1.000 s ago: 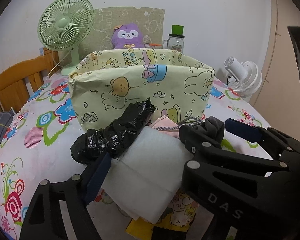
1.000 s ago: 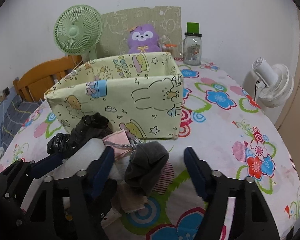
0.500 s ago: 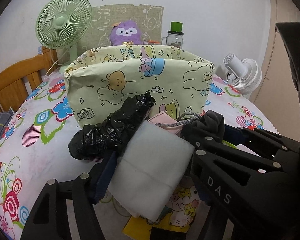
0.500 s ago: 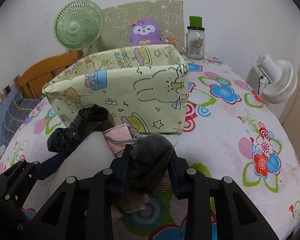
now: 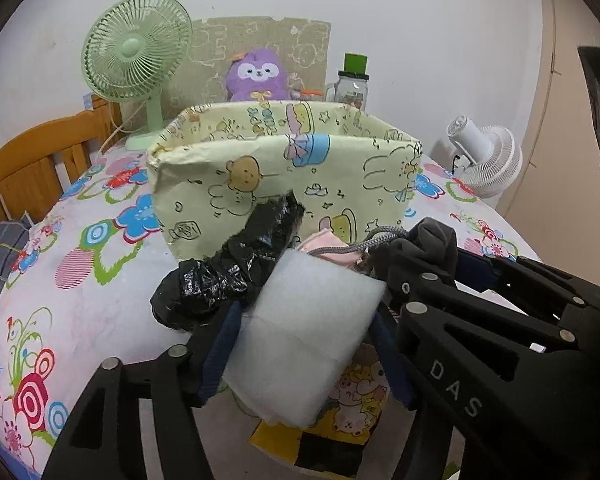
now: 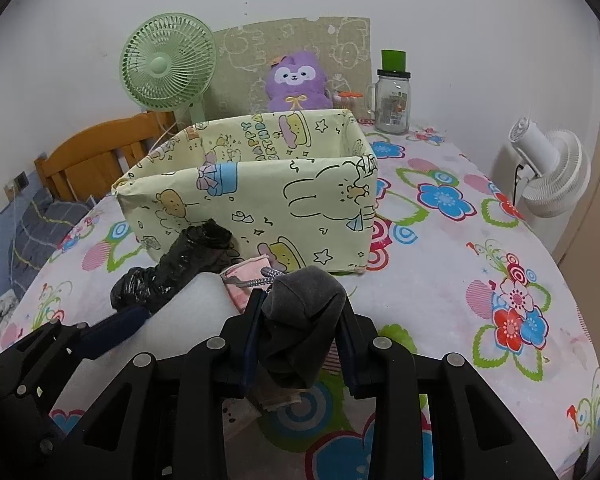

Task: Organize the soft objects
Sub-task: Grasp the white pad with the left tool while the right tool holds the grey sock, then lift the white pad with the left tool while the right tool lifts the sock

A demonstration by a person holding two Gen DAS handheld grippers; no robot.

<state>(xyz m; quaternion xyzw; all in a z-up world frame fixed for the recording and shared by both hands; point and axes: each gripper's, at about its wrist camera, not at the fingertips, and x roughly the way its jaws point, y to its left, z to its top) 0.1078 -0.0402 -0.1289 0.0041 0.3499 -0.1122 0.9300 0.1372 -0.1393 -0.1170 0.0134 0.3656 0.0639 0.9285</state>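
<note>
A yellow cartoon-print fabric box [image 5: 283, 176] [image 6: 259, 196] stands open on the floral tablecloth. In front of it lie a crumpled black plastic bag [image 5: 227, 272] [image 6: 171, 268] and a pink pouch with a grey cord [image 5: 332, 246] [image 6: 247, 276]. My left gripper [image 5: 304, 340] is shut on a white foam pad [image 5: 304, 332], which also shows in the right wrist view [image 6: 195, 300]. My right gripper [image 6: 300, 332] is shut on a dark grey cloth [image 6: 304, 316], seen in the left wrist view too [image 5: 428, 240]. Both are held just above the table, near the box's front wall.
A green fan [image 6: 167, 68], a purple plush [image 6: 295, 80] and a glass jar with a green lid [image 6: 392, 96] stand behind the box. A white fan [image 6: 548, 172] is at the right edge. A wooden bed frame [image 6: 99, 156] is at the left. A yellow printed card [image 5: 340, 420] lies under the pad.
Both grippers have closed: the left on the white foam pad, the right on the grey cloth. Both items have lifted slightly toward the box.
</note>
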